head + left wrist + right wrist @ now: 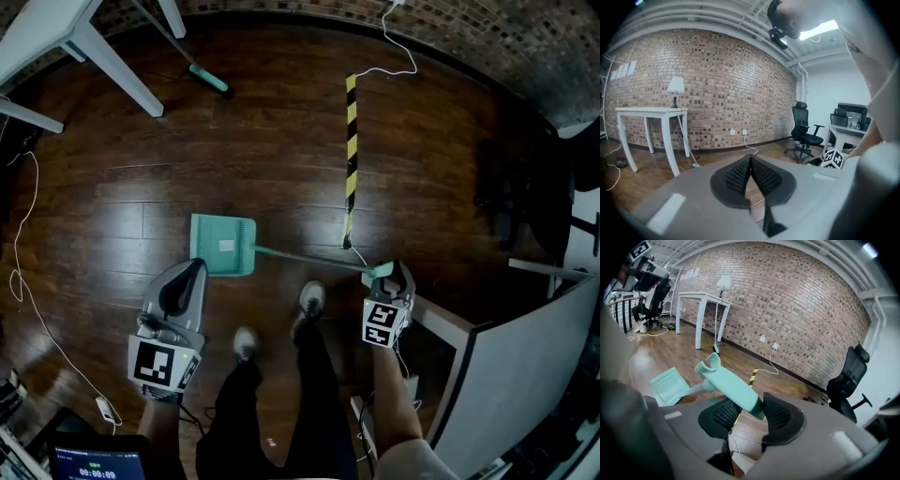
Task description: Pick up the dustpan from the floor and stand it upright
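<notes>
A teal dustpan (223, 246) has its pan low over the wooden floor in front of the person's feet. Its long handle (309, 260) slants up to the right. My right gripper (382, 272) is shut on the thick grip end of that handle (731, 385), which lies slanted between the two black pads; the pan (669, 384) shows beyond, down to the left. My left gripper (195, 267) hovers just left of the pan. In the left gripper view its pads (738, 174) meet at the tips with nothing between them.
A white table (84, 37) stands far left, and a teal-headed broom (208, 78) leans beside it. Yellow-black tape (351, 141) and a white cable (394, 47) run across the floor ahead. A black office chair (506, 187) and a white desk panel (525, 366) crowd the right.
</notes>
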A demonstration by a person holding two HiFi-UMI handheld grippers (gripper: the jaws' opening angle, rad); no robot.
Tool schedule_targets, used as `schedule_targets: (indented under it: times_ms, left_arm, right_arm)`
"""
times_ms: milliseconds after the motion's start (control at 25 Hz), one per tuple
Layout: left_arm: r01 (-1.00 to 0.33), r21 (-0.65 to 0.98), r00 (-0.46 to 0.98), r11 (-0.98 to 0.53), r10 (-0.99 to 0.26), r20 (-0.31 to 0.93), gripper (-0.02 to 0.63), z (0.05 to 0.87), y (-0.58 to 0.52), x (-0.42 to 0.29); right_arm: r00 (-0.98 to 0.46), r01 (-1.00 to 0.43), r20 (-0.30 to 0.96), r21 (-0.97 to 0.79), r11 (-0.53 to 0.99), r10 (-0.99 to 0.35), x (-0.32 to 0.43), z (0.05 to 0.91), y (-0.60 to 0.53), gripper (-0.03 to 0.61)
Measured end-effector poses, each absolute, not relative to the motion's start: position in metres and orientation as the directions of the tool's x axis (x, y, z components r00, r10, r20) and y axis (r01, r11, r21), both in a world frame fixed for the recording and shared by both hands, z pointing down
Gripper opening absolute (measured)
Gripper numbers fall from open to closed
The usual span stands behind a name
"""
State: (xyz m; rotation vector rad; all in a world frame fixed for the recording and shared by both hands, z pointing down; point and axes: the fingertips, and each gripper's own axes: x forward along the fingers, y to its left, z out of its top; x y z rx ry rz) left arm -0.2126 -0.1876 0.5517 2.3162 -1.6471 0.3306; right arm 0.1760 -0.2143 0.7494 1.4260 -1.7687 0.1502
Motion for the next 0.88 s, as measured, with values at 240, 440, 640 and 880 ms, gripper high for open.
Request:
schedule_targets:
  times_ms: [240, 440, 640, 880]
  left_arm:
    - [-0.954, 0.081, 0.299, -0.288, -0.896, 0.328, 0.002, 0.492, -0.172, -0.230]
    - [-0.963, 0.063, 0.268, -0.262, -0.907, 0.323, 0.002, 0.456, -0.159, -0.247]
    - [-0.978, 0.022, 0.203, -0.206, -0.933, 0.296, 0.002, 0.431, -0.147, -0.272]
    - [-0.987, -0.004, 0.156, -0.163, -0.945, 0.287, 0.002, 0.410, -0.121, -0.294]
  right_arm:
    - [0.013, -0.807, 0.659, 0.451, 0.381, -0.752, 0.136, 0.702, -0.208, 0.176]
    - [-0.084, -0.771, 0.670, 0.425, 0.474, -0.738, 0.071, 0.670, -0.205, 0.224]
    - [-0.174, -0.737, 0.688, 0.383, 0.556, -0.705, 0.011, 0.646, -0.195, 0.252]
    - [-0.271, -0.719, 0.728, 0.282, 0.635, -0.630, -0.038, 0.621, -0.172, 0.290]
